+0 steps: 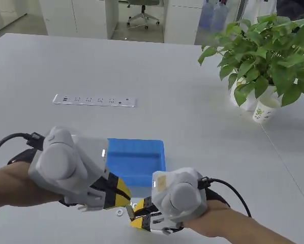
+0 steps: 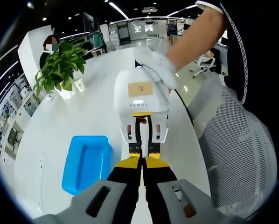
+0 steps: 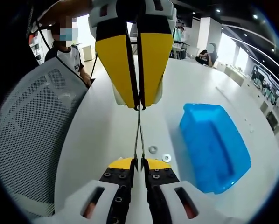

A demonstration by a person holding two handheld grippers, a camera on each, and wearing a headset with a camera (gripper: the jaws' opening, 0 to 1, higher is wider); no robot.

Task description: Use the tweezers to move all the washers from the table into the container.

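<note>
My left gripper [image 1: 125, 196] and right gripper [image 1: 137, 217] meet nose to nose at the table's near edge. The thin metal tweezers [image 3: 138, 135] run between them. In the right gripper view my right gripper [image 3: 138, 164] pinches one end, and the left gripper's yellow jaws [image 3: 138, 106] pinch the other. In the left gripper view my left gripper [image 2: 142, 161] almost touches the right gripper's tips [image 2: 143, 150]. Two small washers [image 3: 152, 149] [image 3: 166, 157] lie on the table beside the tweezers, close to the blue container [image 3: 214, 144]. One washer [image 1: 120, 212] lies below the jaws. The blue container [image 1: 137, 160] [image 2: 86, 161] sits just beyond both grippers.
A white power strip [image 1: 93, 100] lies farther back on the grey table [image 1: 192, 112]. A potted plant [image 1: 266, 56] and a small cup [image 1: 264, 113] stand at the right. A mesh office chair [image 3: 32, 126] is behind the table's near edge, and a person [image 3: 67, 51] stands beyond it.
</note>
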